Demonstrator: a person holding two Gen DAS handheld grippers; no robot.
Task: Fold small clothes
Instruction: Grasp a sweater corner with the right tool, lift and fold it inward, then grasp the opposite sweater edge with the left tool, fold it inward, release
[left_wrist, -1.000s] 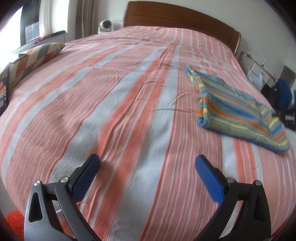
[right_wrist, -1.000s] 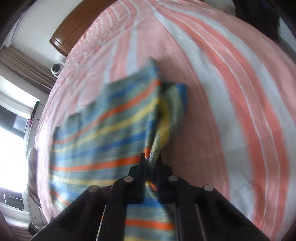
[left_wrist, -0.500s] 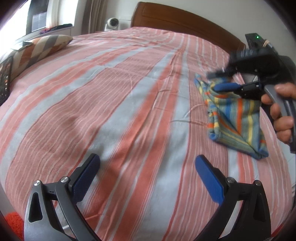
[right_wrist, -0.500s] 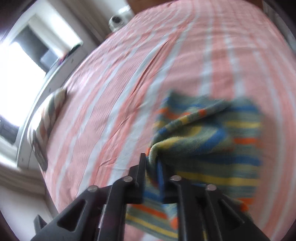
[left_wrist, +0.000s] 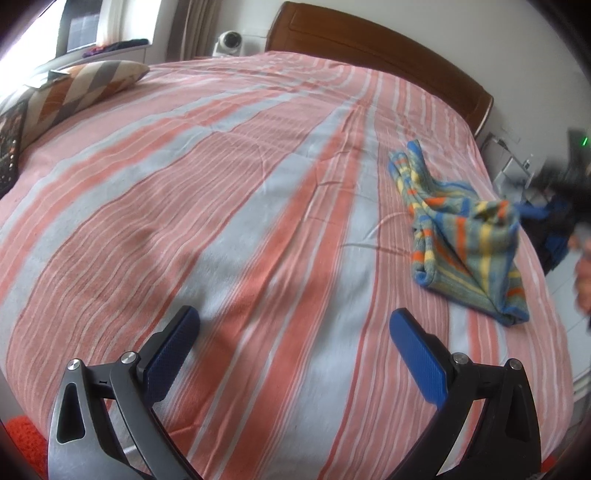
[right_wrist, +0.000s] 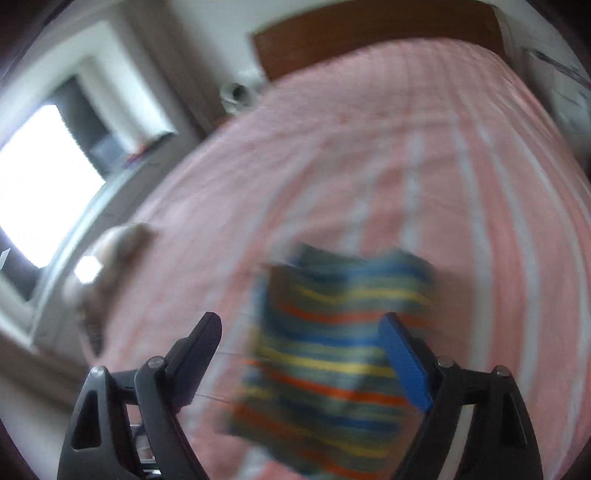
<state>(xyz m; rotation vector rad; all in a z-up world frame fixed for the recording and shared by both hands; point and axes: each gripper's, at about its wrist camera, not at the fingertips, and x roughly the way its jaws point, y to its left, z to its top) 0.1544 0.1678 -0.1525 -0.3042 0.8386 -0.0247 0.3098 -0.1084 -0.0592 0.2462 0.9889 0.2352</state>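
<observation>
A second ago the right gripper (right_wrist: 299, 332) was clamped on a corner of the striped knit garment (left_wrist: 469, 240); now its jaws are opening and the cloth has dropped free, lying below and between the fingers in the blurred right wrist view without either pad pressing on it. In the left wrist view the garment sits at the right of the frame, near the edge of the striped bedspread (left_wrist: 221, 206), doubled over on itself with one rumpled peak at its upper right and a narrow part trailing toward the wooden headboard (left_wrist: 369, 48). The left gripper (left_wrist: 291, 332) hangs over bare bedspread at the bottom of the frame, its blue pads wide apart and empty. The folding looks partly done: one fold is laid, but the bundle is uneven and probably needs smoothing and a further fold. A patterned pillow (left_wrist: 85, 85) lies at upper left. No brand, label or writing can be read.
</observation>
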